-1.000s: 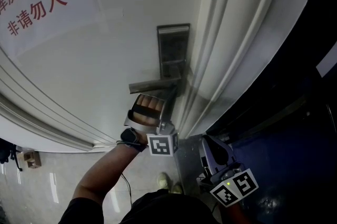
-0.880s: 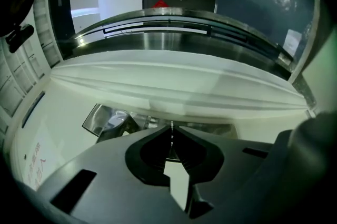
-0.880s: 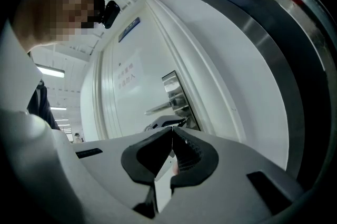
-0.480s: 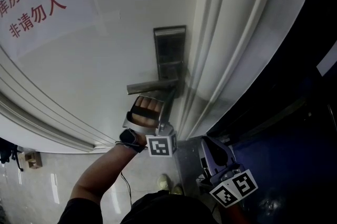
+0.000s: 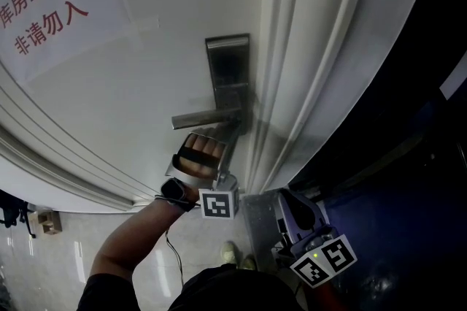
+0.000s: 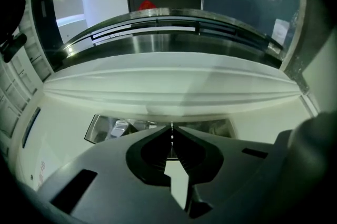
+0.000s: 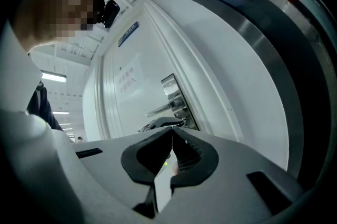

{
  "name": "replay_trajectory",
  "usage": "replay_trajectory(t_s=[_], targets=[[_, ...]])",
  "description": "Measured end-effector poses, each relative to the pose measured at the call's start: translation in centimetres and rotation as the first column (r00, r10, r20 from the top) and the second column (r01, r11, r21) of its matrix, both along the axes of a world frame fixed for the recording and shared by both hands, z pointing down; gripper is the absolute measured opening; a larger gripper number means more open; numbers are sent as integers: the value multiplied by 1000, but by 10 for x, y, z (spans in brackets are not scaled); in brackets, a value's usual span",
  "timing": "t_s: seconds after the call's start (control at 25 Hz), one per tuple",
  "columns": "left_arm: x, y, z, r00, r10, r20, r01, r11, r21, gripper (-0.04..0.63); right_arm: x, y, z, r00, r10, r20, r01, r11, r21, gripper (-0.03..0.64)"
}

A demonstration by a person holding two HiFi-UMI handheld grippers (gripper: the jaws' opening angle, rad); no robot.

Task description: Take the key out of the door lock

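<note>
The key [image 6: 171, 139] is small, thin, hard metal. It is light and will not bend or break, but it is smooth, so it could slip. I think the flat end that sticks out of the lock is the best place to hold it, and it should be pulled straight out, not sideways.

The key sits in the lock plate [image 5: 228, 72] on the white door [image 5: 131, 98], close to the door's edge and just under the handle [image 5: 208, 116]. I can only see a thin shiny strip of it.

The left gripper [image 5: 232, 133] is pushed up against the lock. Its fingers [image 6: 150, 152] are squeezed together at the tips, and the shiny strip is pinched right between them. So it looks like they have hold of the key, which is not out yet.

The right gripper [image 7: 172, 132] is low down, well away from the lock. Its fingers are closed with nothing in them
</note>
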State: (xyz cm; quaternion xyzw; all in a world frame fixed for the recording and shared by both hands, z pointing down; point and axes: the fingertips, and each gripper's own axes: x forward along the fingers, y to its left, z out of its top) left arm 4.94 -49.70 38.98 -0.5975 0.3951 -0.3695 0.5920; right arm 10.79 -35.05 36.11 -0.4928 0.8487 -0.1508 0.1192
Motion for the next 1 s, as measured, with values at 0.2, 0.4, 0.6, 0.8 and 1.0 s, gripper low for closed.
replay_trajectory(t_s=[0.2, 0.4, 0.6, 0.8, 1.0], targets=[[2, 11, -1, 1000, 9, -8, -9, 1000, -5, 9, 2, 1, -2, 1000, -5, 4, 5, 1000, 5, 15], [5, 31, -4, 999, 37, -10, -37, 999, -4, 9, -1, 5, -2, 1000, -20, -6, 20, 1000, 7, 15], [7, 63, -14, 998, 58, -28, -59, 998, -11, 9, -7, 14, -7, 999, -48, -22, 48, 999, 20, 15], [7, 92, -15, 998, 54, -32, -54, 998, -16, 9, -13, 29, -13, 996, -79, -39, 80, 996, 31, 15], [8, 121, -21, 997, 65, -40, -66, 998, -14, 9, -15, 46, -17, 993, -100, -57, 102, 994, 41, 15]])
